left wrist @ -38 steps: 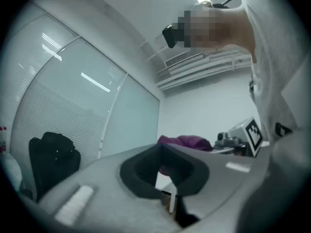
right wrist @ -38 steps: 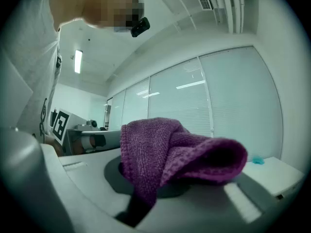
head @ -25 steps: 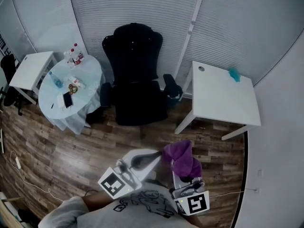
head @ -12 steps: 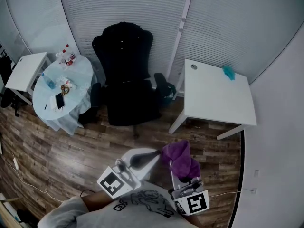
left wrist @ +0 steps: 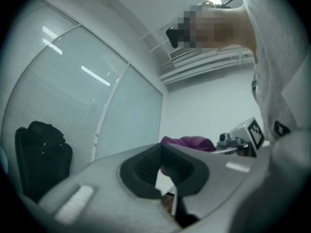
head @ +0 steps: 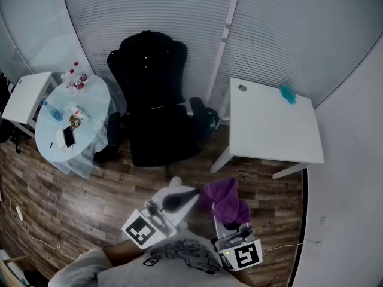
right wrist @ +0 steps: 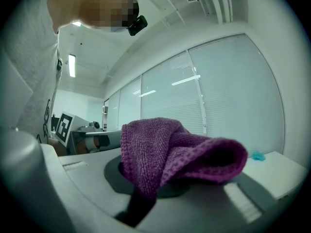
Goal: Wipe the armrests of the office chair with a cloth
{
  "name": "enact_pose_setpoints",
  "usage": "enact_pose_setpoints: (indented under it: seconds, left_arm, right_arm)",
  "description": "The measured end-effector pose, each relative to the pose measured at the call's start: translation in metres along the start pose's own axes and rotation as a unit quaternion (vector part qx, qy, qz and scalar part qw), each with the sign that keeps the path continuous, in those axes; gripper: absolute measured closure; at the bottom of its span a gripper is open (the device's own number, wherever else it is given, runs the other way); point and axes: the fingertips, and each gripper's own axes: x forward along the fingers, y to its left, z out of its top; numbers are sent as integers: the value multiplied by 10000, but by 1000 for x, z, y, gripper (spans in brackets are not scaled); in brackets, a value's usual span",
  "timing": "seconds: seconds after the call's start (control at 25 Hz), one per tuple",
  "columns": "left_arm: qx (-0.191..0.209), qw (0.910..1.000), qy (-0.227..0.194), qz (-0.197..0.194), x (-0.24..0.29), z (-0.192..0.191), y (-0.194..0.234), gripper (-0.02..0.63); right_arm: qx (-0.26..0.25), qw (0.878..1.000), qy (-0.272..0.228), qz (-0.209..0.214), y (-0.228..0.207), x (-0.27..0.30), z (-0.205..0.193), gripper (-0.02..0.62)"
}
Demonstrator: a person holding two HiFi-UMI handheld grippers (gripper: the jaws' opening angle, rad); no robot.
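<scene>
Your right claw is clenched on the crumpled purple knitted cloth, which bunches up over the jaw tips and droops across both jaws. Your left claw is closed on nothing, its dark pads meeting at the tips, just beside the cloth. Both hang over the wood-plank floor, well apart from the black high-backed office chair, whose padded armrests stand between the round pale-covered surface and the white square surface
</scene>
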Motion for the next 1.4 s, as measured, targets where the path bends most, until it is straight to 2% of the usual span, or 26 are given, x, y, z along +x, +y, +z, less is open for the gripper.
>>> enact_pose_setpoints:
  seconds: [0.28,0.84,1.08,1.4]
  left_arm:
    - [-96,9999,30,-50,37,-4,84,604]
    - [-178,9998,47,-97,90,10,265,604]
    - [-132,9996,125,-217,115,5,309,604]
    - [-232,9989,235,-332,140,-6,333,604]
  right_arm:
    - [94,9999,27,-128,-45,81,1,560]
    - [-57,9998,100,-169,-115,259,17,560]
    - [-25,9994,105,-333,-145,298,15,560]
    - [44,9985,188,-507,-173,318,9,560]
